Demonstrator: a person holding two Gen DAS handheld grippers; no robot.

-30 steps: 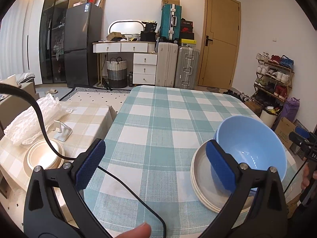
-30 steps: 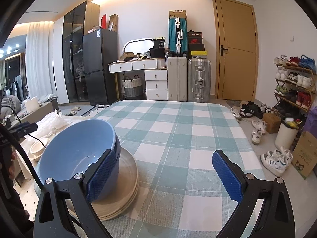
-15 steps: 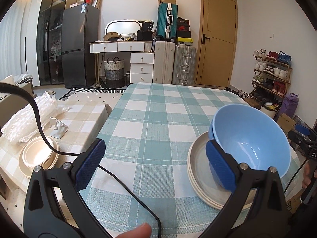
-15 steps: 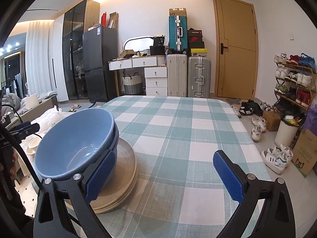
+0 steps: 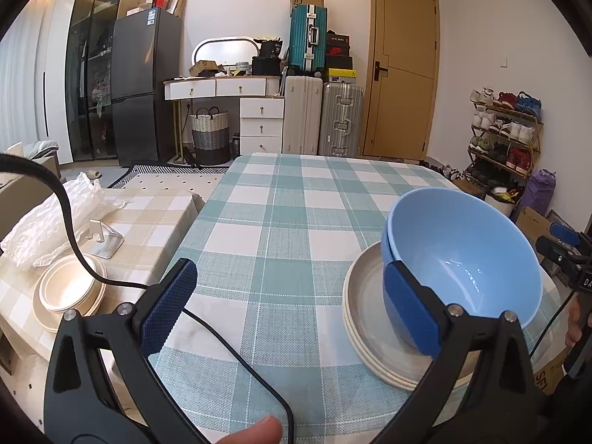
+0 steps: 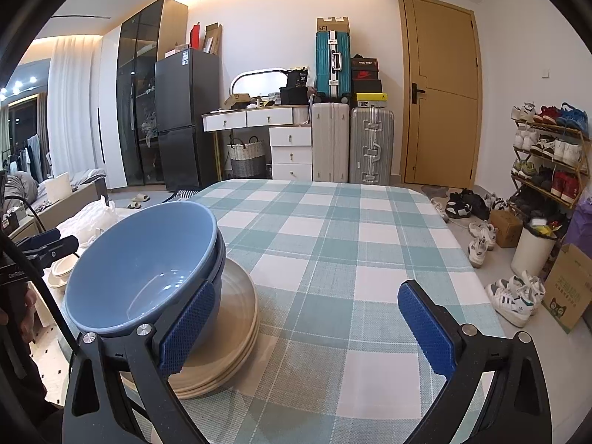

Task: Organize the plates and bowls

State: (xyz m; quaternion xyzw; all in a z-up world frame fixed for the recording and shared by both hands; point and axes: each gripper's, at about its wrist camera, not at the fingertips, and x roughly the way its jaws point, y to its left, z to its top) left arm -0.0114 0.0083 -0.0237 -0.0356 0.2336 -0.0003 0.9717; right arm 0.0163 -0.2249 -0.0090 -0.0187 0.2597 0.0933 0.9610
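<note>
left gripper hovering, textured blue pads spread apart | right gripper likewise gaping | glossy round blue bowls sitting nested on stacked cream plates | woven checked tablecloth

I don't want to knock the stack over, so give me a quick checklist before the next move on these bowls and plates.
1. Left gripper open: ok.
2. Right gripper open: ok.
3. Blue bowls nested on the plate stack: ok.
4. Bowls centred on the plates: not ok, they sit toward one side.
5. Cable clear of the stack: ok, it lies apart on the tablecloth.
6. Stack away from the table edge: cannot tell.
</note>
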